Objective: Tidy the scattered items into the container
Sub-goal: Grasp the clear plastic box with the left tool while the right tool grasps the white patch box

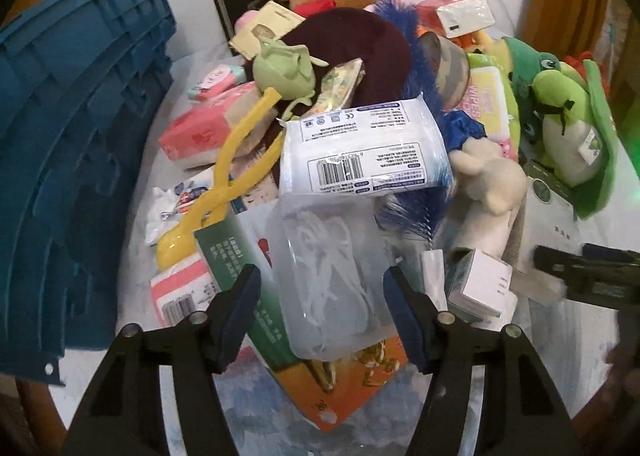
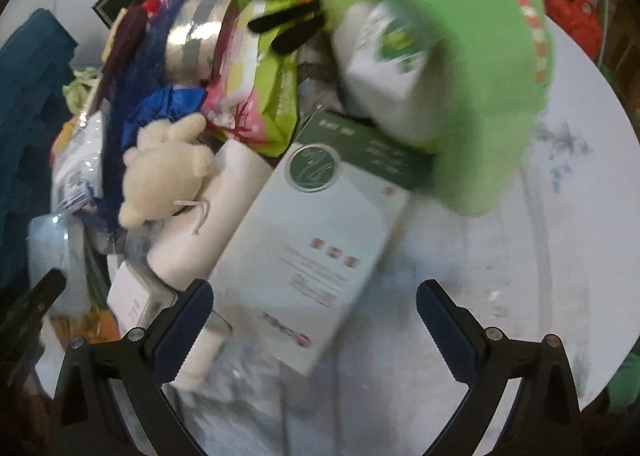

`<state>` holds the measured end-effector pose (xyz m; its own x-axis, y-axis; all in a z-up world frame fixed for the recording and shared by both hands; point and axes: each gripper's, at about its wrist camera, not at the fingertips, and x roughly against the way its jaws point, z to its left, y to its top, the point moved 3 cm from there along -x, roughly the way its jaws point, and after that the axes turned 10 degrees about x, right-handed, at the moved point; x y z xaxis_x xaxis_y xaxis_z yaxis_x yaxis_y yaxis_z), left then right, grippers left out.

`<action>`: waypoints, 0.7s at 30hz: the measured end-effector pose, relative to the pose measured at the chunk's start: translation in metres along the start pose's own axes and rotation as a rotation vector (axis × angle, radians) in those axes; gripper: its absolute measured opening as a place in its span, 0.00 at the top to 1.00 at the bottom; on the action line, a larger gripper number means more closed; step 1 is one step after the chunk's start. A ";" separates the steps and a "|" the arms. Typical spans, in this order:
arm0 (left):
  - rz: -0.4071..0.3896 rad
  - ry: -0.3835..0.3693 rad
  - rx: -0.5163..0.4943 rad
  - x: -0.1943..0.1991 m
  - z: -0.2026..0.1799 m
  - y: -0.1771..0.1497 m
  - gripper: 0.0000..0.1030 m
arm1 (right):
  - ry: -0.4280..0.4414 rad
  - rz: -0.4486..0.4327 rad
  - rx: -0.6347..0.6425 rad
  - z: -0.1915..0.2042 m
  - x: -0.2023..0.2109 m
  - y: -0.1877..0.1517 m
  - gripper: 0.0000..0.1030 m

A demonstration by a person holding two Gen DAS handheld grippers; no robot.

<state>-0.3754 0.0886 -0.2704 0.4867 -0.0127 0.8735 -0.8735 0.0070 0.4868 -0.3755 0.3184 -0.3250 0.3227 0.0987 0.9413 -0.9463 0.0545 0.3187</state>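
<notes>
A heap of scattered items lies on a white table. The blue crate (image 1: 76,159) stands tilted at the left. My left gripper (image 1: 324,304) is open, its pads on either side of a clear plastic box (image 1: 332,284) holding white bits, not clamped. A white mask pack (image 1: 360,147) lies just beyond it. My right gripper (image 2: 314,320) is open over the near end of a flat white and green box (image 2: 316,232); it also shows at the right edge of the left wrist view (image 1: 580,268). A green frog plush (image 2: 452,55) lies beyond, blurred.
Yellow plastic tongs (image 1: 236,159), pink tissue packs (image 1: 200,131), a maroon cap (image 1: 360,43), a blue fluffy duster (image 1: 416,175), a cream plush (image 2: 164,171), a wipes pack (image 1: 492,103) and a small white box (image 1: 480,284) crowd the pile. Bare tabletop (image 2: 540,236) lies right.
</notes>
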 end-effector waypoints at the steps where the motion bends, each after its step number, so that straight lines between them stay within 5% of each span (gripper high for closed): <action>1: 0.002 -0.008 -0.010 -0.001 -0.001 0.000 0.38 | -0.003 0.002 -0.007 0.004 -0.005 0.000 0.00; 8: 0.045 -0.053 -0.053 -0.015 -0.016 -0.001 0.38 | -0.078 0.011 0.007 0.007 -0.001 -0.009 0.04; 13: 0.033 -0.001 -0.082 -0.019 -0.027 -0.009 0.39 | -0.089 0.035 0.007 -0.005 0.007 -0.022 0.05; 15: 0.039 -0.004 -0.080 -0.019 -0.028 -0.011 0.49 | -0.090 0.039 0.010 -0.007 0.008 -0.024 0.03; 21: 0.037 0.024 -0.075 -0.021 -0.031 -0.013 0.49 | -0.085 0.016 0.013 0.001 0.002 -0.015 0.00</action>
<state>-0.3736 0.1193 -0.2949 0.4555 0.0131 0.8902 -0.8877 0.0820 0.4530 -0.3609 0.3172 -0.3278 0.3051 0.0151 0.9522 -0.9517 0.0405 0.3043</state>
